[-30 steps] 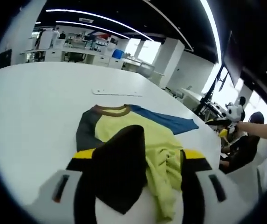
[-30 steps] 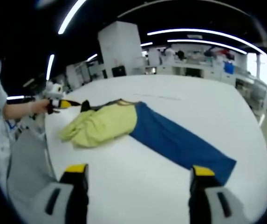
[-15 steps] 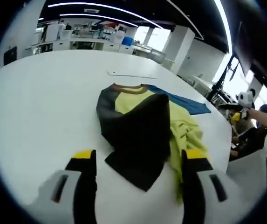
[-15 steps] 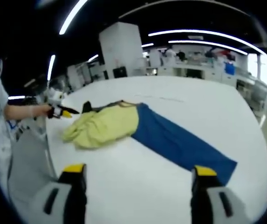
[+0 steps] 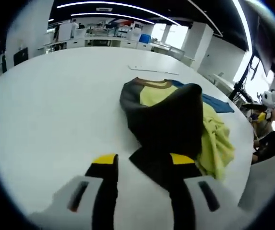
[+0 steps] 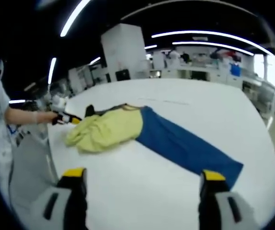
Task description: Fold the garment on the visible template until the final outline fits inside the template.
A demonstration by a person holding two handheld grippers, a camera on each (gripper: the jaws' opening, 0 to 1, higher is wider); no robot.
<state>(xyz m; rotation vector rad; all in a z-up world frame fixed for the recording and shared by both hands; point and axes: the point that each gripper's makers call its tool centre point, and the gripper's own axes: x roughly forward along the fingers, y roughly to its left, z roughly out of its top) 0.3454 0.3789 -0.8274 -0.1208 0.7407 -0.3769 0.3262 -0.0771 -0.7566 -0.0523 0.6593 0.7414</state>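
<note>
Closer now, the left gripper nips the dark sleeve of the yellow-and-blue cloth garment; the right gripper gapes wide above the white table.

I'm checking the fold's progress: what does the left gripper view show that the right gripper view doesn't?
Left gripper view: the dark sleeve draped over the yellow body, its tip between the nearly closed left gripper. Right gripper view: the blue sleeve stretched flat, between the open right gripper. Both: the garment on the white table.
</note>
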